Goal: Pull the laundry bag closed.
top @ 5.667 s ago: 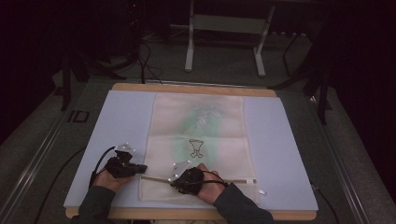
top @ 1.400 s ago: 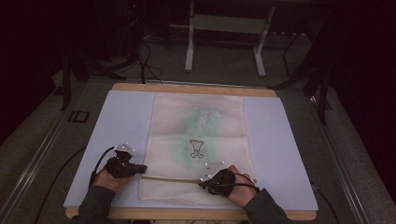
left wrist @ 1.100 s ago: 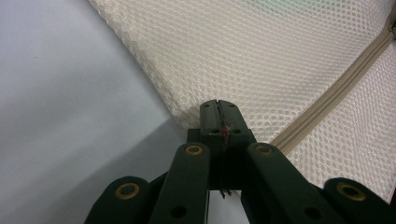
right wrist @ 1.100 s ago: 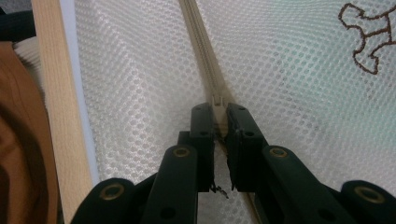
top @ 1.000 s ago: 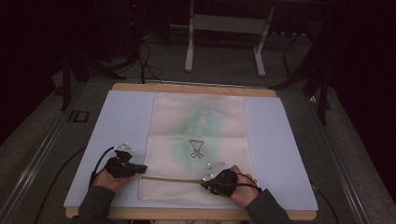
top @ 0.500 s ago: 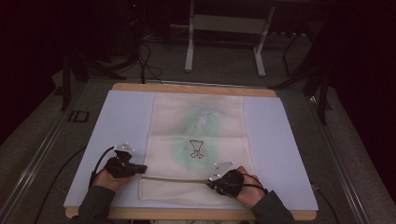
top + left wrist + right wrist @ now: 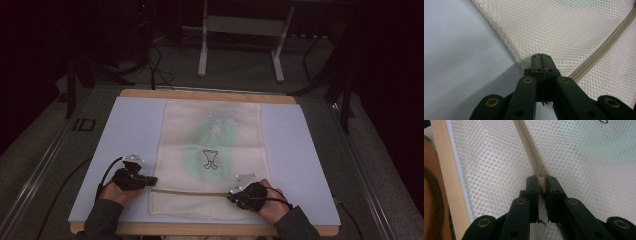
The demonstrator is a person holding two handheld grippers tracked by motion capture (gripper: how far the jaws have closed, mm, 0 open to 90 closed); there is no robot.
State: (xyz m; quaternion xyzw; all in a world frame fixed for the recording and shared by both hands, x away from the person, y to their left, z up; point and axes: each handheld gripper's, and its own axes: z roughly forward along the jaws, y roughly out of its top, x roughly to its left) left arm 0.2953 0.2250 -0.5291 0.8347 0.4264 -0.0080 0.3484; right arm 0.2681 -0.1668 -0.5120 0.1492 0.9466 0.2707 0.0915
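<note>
**2 grippers on a mesh bag's zipper**

While the mesh bag [image 7: 212, 160] lies flat mid-tabletop [image 7: 295, 150], reaching toward its near edge, the left gripper [image 7: 540, 58] is clamped tight on the bag's left edge. The right gripper [image 7: 541, 180] pinches the zipper slider [image 7: 540, 174] on the zipper [image 7: 192, 191] near the bag's right side.

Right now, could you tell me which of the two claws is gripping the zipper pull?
The right claw, clamped on the zipper pull; the left claw pinches the mesh bag edge.

A lab or recording studio, dimly lit: wooden-edged table [image 7: 210, 95] under a pale blue mat [image 7: 125, 135], grey carpet floor [image 7: 380, 165], metal stand legs [image 7: 240, 45] behind, loose cables [image 7: 155, 65], black surroundings.
</note>
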